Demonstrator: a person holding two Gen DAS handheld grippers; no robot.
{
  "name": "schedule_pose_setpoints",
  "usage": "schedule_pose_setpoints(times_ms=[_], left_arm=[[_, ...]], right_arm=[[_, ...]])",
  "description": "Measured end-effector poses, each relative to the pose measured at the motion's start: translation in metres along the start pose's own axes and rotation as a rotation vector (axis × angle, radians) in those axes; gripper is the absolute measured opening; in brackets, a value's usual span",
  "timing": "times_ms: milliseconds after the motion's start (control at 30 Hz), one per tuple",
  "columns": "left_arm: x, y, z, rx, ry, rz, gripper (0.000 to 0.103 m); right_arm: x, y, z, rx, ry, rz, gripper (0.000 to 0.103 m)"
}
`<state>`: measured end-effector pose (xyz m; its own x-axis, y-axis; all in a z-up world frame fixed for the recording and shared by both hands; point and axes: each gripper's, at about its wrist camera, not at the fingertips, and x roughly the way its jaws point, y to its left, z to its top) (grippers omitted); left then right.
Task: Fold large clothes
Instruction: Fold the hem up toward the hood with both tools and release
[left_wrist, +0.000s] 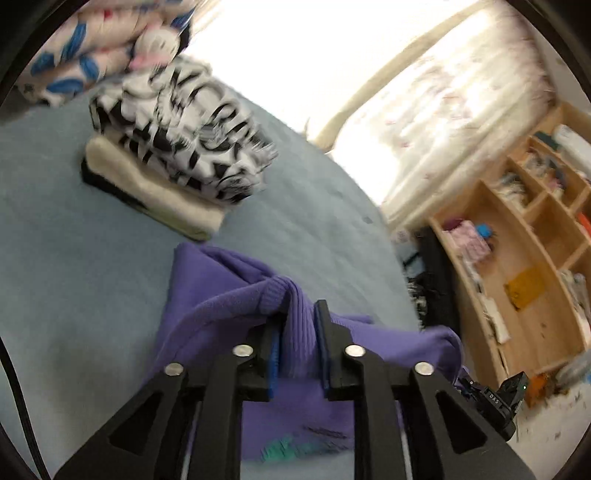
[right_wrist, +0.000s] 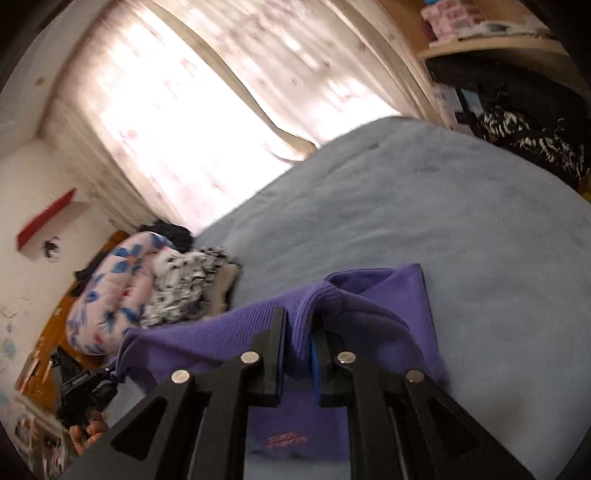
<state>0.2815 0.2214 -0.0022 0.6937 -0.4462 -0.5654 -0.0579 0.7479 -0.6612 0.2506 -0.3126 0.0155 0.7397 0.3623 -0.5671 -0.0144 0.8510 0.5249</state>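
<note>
Two grippers on my feed, both clamped on the same purple sweatshirt (left_wrist: 221, 306), but biggest thing first: the bed's grey-blue sheet (left_wrist: 74, 258) fills most of both views, with a sunlit curtain (right_wrist: 177, 110) behind it and a wooden cubby shelf (left_wrist: 528, 266) full of clutter off to the side. Far end of the bed has a floral duvet (right_wrist: 110, 295) bunched up, and next to it a stack of folded clothes (left_wrist: 177, 147): black-and-white patterned piece on top, cream one under it, something dark at the bottom. The sweatshirt is lifted off the sheet at its ribbed hem, the rest draping down onto the bed with some small printed lettering showing lower down, too blurry to read. My left gripper (left_wrist: 299, 332) has a bunched fold of ribbed hem pinched between its blue pads, and my right gripper (right_wrist: 299, 332) is gripping the hem the same way further along.
</note>
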Motion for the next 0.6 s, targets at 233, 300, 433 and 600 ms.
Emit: schedule_pose_setpoints(times_ms=[233,300,433,600], left_arm=[[0.066,0.048,0.015,-0.028,0.115,0.158,0.063],[0.074,0.053,0.014,0.01,0.142,0.183,0.063],[0.097,0.065,0.006,0.094,0.21,0.24,0.063],[0.123,0.064,0.004,0.2,0.246,0.289,0.063]], right_arm=[[0.078,-0.031,-0.012,-0.03,0.141,-0.159,0.053],[0.085,-0.038,-0.018,-0.063,0.163,-0.203,0.053],[0.104,-0.053,-0.022,-0.114,0.212,-0.247,0.053],[0.132,-0.062,-0.014,-0.164,0.255,-0.283,0.053]])
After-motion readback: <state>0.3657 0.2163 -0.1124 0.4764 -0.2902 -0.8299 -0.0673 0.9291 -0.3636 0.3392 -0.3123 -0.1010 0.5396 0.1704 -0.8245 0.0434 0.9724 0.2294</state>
